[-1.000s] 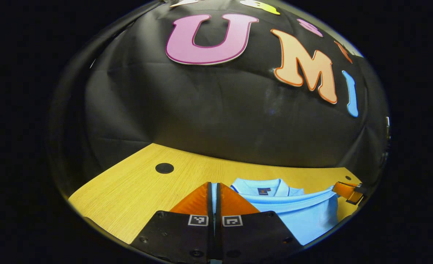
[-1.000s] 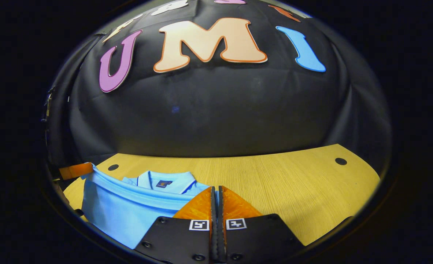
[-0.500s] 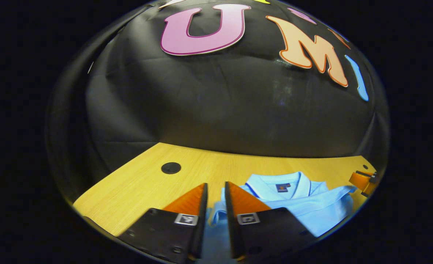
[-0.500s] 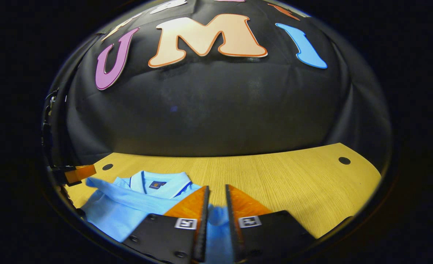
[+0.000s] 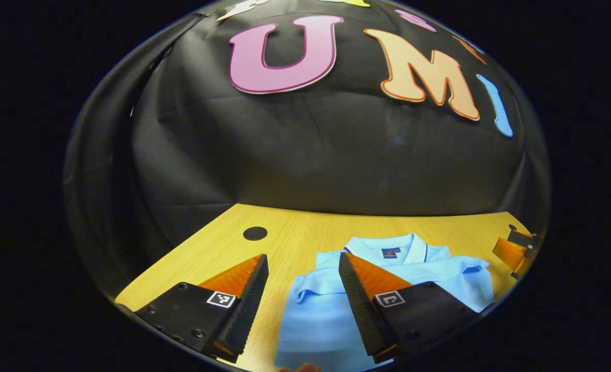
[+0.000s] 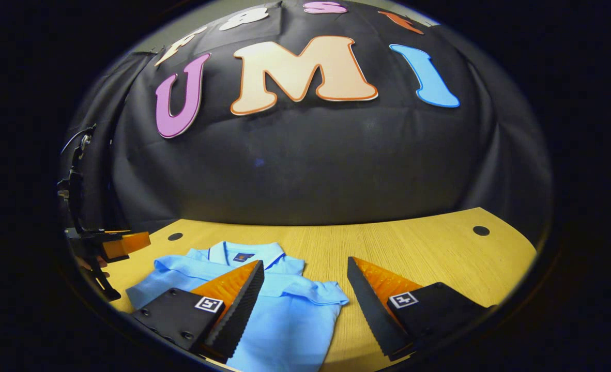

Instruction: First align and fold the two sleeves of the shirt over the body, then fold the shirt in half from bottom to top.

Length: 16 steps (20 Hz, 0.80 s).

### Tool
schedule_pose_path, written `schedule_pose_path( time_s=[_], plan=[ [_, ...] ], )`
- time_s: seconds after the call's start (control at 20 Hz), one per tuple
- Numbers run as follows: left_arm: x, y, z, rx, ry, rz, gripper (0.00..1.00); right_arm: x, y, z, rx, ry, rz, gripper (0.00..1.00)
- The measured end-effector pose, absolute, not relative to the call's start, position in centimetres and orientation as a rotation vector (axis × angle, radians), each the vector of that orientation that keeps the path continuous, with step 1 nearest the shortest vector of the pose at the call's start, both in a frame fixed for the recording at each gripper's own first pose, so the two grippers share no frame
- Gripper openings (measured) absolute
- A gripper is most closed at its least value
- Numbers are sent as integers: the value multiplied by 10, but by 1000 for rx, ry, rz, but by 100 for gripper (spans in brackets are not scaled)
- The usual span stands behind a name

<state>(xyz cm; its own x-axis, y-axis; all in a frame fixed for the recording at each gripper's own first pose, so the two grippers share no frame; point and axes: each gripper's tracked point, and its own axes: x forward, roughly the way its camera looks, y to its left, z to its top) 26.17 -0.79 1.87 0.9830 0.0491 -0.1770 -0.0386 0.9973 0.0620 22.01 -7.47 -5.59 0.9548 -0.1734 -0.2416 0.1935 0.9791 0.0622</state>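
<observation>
In the left gripper view, my left gripper (image 5: 301,264) hovers low over the wooden counter (image 5: 295,238), its jaws spread wide and released, nothing between them but the near left edge of the light blue polo shirt (image 5: 326,305). To the left, a dark round hole (image 5: 255,233) marks the counter; to the right, the shirt lies folded flat, its collar (image 5: 388,247) toward the black cloth wall, the folded hem edge running across just below it. At the far right of that view, my right gripper (image 5: 515,252) hangs beside the shirt

In the right gripper view, my left gripper (image 6: 124,243) sits at the far left, close to the shirt's left corner. The shirt (image 6: 295,320) rests on the left half of the counter (image 6: 429,258), collar (image 6: 243,252) at the back, the doubled-over layer ending in a soft ridge across the chest. My right gripper (image 6: 305,268) stands over the shirt's right edge with jaws parted and empty, one finger over the fabric and the other over bare wood. A small dark hole (image 6: 480,230) lies at the counter's far right corner
</observation>
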Motion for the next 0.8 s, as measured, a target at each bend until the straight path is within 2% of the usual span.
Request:
schedule_pose_path(
  time_s=[0.3,0.45,0.6,0.8],
  plan=[
    [182,-27,39,108,120,-27,82,138,-65,-16,88,138,-150,100],
    [142,-39,25,130,153,-75,82,98,-69,-5,75,96,-150,100],
    [107,-43,24,157,121,-84,82,57,-73,-2,95,77,-158,100],
    [72,-57,12,93,129,-126,82,9,-77,-5,100,59,-172,100]
  ],
)
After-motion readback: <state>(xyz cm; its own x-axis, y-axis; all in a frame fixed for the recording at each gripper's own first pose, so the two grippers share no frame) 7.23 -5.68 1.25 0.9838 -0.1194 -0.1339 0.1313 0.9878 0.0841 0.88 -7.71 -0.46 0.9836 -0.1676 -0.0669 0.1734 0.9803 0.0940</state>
